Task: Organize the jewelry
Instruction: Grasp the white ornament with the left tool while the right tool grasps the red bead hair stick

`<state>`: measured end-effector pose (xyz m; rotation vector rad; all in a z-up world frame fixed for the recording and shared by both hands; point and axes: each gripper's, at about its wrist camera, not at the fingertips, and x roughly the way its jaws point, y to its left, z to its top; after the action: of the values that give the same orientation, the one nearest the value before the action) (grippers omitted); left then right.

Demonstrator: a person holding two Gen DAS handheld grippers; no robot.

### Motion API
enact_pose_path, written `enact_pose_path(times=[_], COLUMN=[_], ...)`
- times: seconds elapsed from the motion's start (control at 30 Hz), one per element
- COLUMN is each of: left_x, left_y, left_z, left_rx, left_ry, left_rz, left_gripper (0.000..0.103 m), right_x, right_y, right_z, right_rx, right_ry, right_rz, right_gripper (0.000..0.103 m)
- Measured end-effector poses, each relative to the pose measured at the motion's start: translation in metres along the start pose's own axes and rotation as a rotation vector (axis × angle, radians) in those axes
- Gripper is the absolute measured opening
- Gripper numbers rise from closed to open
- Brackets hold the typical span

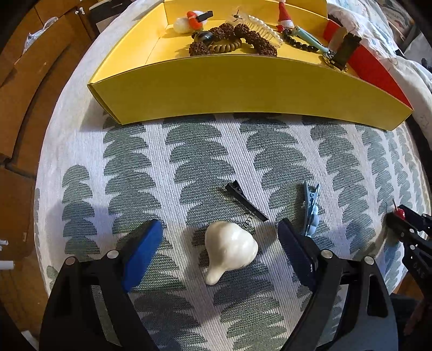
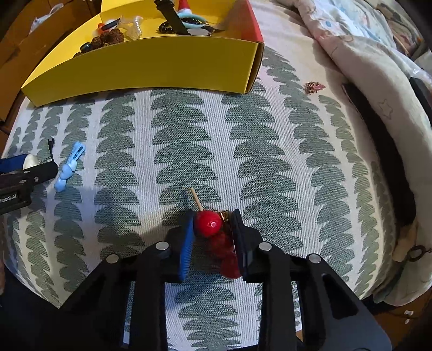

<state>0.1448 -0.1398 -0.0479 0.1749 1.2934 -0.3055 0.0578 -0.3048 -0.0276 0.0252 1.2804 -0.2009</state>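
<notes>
A white garlic-shaped hair clip (image 1: 229,246) lies on the patterned cloth, its black clip arm (image 1: 247,201) pointing away. My left gripper (image 1: 220,237) is open and straddles it, blue pads on either side, not touching. A light blue clip (image 1: 311,209) lies just right of it and also shows in the right wrist view (image 2: 69,166). My right gripper (image 2: 212,222) is shut on a red candied-berry hairpin (image 2: 208,223) with a wooden stick. The yellow box (image 1: 243,86) at the back holds several beads, combs and clips.
The box also shows in the right wrist view (image 2: 151,67), with a red side wall (image 2: 251,19). A small pink-gold brooch (image 2: 314,87) lies on the cloth right of the box. A rumpled blanket (image 2: 364,54) lies at right. Brown cardboard (image 1: 24,81) sits at left.
</notes>
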Motion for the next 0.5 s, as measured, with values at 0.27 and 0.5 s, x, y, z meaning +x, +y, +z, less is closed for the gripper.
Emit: enact_pose_path(times=[0.27, 0.5], left_x=[-0.005, -0.006], left_y=[0.009, 0.009], left_z=[-0.001, -0.004], left_rx=[-0.009, -0.005], left_ry=[0.016, 0.033], left_rz=[-0.02, -0.044], left_gripper=[0.068, 0.043], right_x=[0.0, -0.001], right_y=[-0.008, -0.014], right_z=[0.003, 0.003], right_rx=[0.027, 0.039], right_ry=[0.006, 0.004], right_rz=[0.021, 0.011], right_gripper=[0.028, 0.028])
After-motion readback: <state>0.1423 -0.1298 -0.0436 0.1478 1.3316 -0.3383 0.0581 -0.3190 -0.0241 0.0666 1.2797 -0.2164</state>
